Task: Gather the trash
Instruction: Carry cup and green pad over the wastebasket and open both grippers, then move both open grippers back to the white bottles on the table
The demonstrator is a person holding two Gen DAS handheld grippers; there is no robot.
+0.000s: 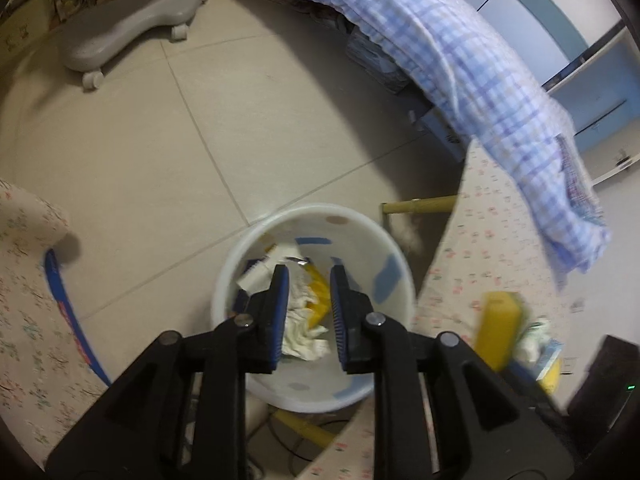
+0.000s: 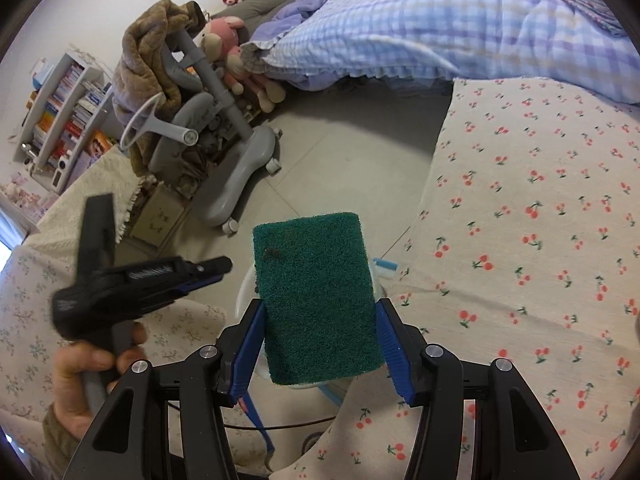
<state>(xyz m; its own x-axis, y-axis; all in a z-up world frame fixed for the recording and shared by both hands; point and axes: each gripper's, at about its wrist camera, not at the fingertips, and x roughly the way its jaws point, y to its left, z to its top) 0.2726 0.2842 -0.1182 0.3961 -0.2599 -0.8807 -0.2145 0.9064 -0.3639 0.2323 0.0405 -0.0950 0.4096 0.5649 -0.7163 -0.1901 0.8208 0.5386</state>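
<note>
- A rectangular green scouring sponge [image 2: 318,300] was clamped between the blue-padded fingers [image 2: 246,350] of the right gripper [image 2: 318,344], its abrasive face turned to the camera and a small dark speck near its upper left.
- In the left wrist view the same sponge [image 1: 500,330] showed its yellow side, blurred, at the right, over the edge of the cherry-print cloth [image 1: 476,240].
- The round white plastic trash bin [image 1: 240,264] stood on the floor just beyond the left gripper [image 1: 309,280]; in the right wrist view only slivers of its rim [image 2: 245,286] showed at the sponge's edges.
- Inside the bin lay crumpled white tissue [image 1: 302,322], a yellow scrap [image 1: 318,300] and other litter.
- The left gripper's black fingers with blue pads [image 1: 280,300] stood apart over the bin's mouth, with nothing between them.
- In the right wrist view the left gripper [image 2: 208,270] appeared at the near left, gripped by a bare hand [image 2: 86,376].
- A cloth-covered surface printed with red cherries [image 2: 540,220] filled the right side.
- Far off lay a blue-and-white checked quilt [image 2: 440,20]; a grey wheeled chair base [image 1: 132,24] stood on the beige tiled floor [image 1: 240,120].
</note>
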